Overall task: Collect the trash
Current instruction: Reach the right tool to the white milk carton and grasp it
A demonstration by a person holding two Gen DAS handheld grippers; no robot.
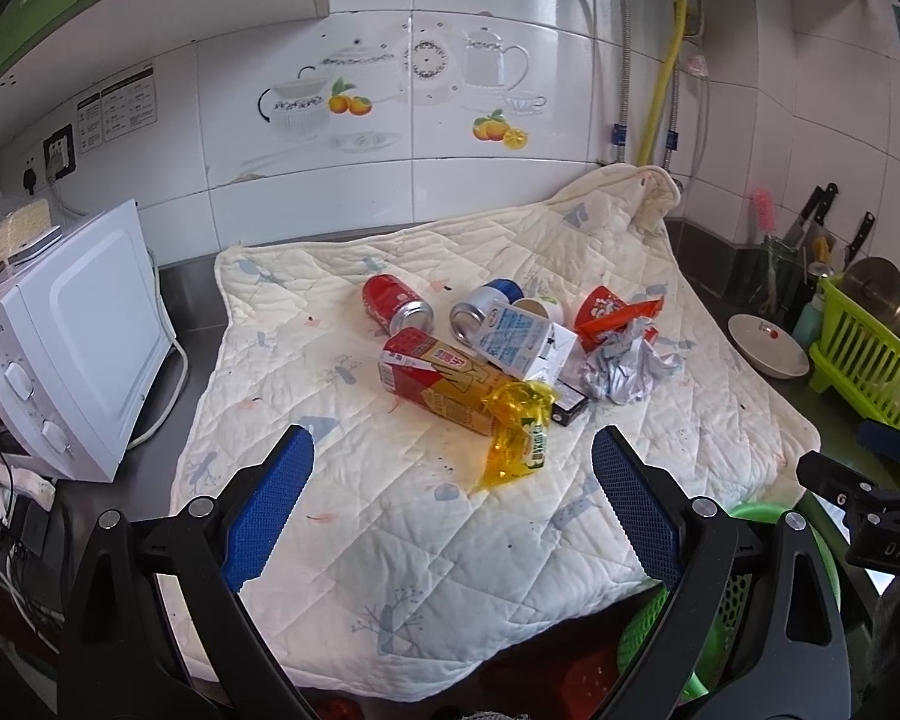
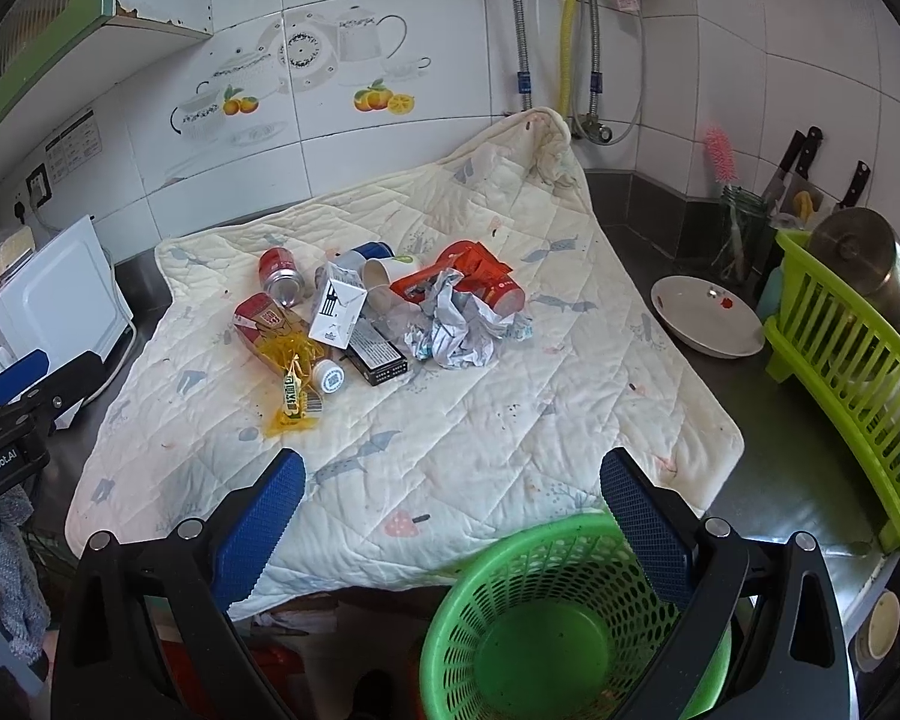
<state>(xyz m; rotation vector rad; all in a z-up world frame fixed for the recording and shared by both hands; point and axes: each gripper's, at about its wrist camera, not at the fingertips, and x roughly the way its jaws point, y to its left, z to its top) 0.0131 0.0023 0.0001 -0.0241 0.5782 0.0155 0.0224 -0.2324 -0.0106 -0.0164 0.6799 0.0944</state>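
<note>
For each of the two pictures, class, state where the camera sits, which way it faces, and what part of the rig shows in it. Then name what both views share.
Left wrist view: on the left gripper, looking forward and down over the quilted mat at the trash pile; its open blue fingers frame the yellow wrapper; the right gripper shows at the right edge.
Right wrist view: on the right gripper, further right, above the green basket; open fingers, left gripper at left edge.
Shared: mat, red can, crumpled paper, white bowl.

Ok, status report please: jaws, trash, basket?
Both grippers open, empty: left, right. Trash pile untouched on quilt. Green basket empty, path clear.
</note>
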